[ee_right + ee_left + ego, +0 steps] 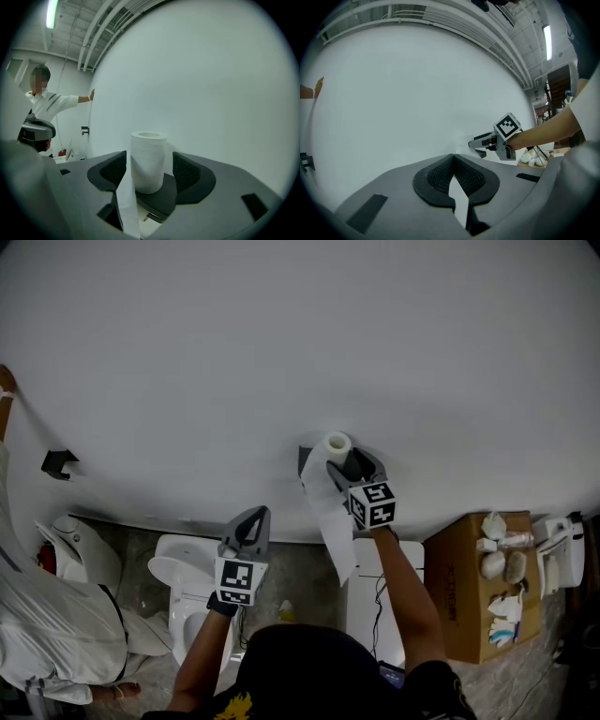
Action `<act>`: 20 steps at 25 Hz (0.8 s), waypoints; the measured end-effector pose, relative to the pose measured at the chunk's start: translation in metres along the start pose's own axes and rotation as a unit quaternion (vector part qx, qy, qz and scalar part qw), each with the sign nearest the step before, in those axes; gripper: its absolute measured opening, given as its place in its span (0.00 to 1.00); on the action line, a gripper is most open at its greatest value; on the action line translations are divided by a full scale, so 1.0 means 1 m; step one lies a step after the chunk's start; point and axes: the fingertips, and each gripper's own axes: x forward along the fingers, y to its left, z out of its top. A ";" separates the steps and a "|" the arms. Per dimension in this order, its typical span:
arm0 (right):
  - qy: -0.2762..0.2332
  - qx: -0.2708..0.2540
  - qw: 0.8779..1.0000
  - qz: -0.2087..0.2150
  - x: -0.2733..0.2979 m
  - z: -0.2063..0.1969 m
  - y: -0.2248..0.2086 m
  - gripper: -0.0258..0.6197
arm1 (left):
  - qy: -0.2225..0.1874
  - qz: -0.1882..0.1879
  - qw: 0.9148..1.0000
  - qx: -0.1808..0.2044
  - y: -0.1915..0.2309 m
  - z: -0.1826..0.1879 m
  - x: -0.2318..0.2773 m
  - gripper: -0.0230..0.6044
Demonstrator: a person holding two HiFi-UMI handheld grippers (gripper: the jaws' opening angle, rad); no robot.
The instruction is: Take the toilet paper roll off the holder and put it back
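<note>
Right gripper view: toilet paper roll [148, 161] stands between right gripper [150, 167] jaws.

The toilet paper roll [337, 442] stands upright on the holder [306, 458] at the wall [281, 334], between the right gripper [349, 460] jaws. The left gripper [251, 519] hangs lower left, over the toilet [173, 573]. A cardboard box [455, 587] sits far right.
</note>
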 end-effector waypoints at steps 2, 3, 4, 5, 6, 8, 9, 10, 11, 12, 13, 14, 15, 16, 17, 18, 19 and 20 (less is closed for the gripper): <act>-0.003 0.000 1.000 0.000 -0.005 0.002 0.000 0.51 | 0.000 -0.002 1.000 0.001 -0.004 0.001 -0.002 0.07; -0.005 0.000 1.000 0.000 -0.008 0.003 0.000 0.51 | 0.000 -0.003 1.000 0.002 -0.006 0.001 -0.002 0.06; -0.006 0.000 1.000 0.000 -0.012 0.004 0.000 0.51 | 0.001 -0.004 1.000 0.004 -0.008 0.001 -0.003 0.07; -0.008 0.002 1.000 -0.001 -0.015 0.005 -0.001 0.51 | 0.003 -0.007 1.000 0.007 -0.010 0.001 -0.003 0.07; -0.011 0.004 1.000 -0.002 -0.019 0.005 -0.001 0.51 | 0.004 -0.010 1.000 0.012 -0.012 0.000 -0.002 0.07; -0.016 0.007 1.000 -0.004 -0.027 0.007 -0.001 0.51 | 0.005 -0.015 1.000 0.018 -0.015 0.002 0.000 0.07; -0.018 0.007 1.000 -0.004 -0.031 0.008 0.000 0.51 | 0.005 -0.016 1.000 0.019 -0.015 0.003 0.001 0.07; -0.020 0.007 1.000 -0.005 -0.035 0.009 0.000 0.51 | 0.004 -0.018 1.000 0.019 -0.017 0.005 0.002 0.07; -0.022 0.007 1.000 -0.006 -0.040 0.010 0.000 0.50 | 0.002 -0.020 1.000 0.019 -0.018 0.006 0.003 0.07; -0.024 0.007 1.000 -0.007 -0.045 0.012 -0.001 0.50 | 0.001 -0.023 1.000 0.020 -0.020 0.008 0.005 0.07; -0.025 0.007 1.000 -0.008 -0.050 0.013 -0.002 0.50 | -0.001 -0.026 0.999 0.023 -0.023 0.010 0.007 0.07; -0.027 0.006 1.000 -0.010 -0.054 0.015 -0.003 0.50 | -0.002 -0.028 0.999 0.027 -0.025 0.012 0.009 0.07; -0.028 0.004 1.000 -0.011 -0.059 0.017 -0.004 0.49 | -0.004 -0.028 0.999 0.032 -0.026 0.014 0.010 0.07; -0.029 0.001 1.000 -0.011 -0.064 0.018 -0.005 0.49 | -0.006 -0.025 0.999 0.036 -0.025 0.015 0.011 0.07; -0.029 0.000 1.000 -0.011 -0.069 0.018 -0.005 0.49 | -0.007 -0.021 0.999 0.037 -0.023 0.016 0.011 0.06; -0.030 0.000 0.999 -0.012 -0.074 0.019 -0.005 0.49 | -0.007 -0.016 0.999 0.034 -0.020 0.016 0.010 0.07; -0.032 0.001 0.999 -0.012 -0.079 0.019 -0.005 0.49 | -0.008 -0.013 0.999 0.030 -0.017 0.017 0.010 0.06; -0.034 0.004 0.999 -0.013 -0.083 0.019 -0.006 0.49 | -0.009 -0.011 1.000 0.028 -0.015 0.017 0.010 0.07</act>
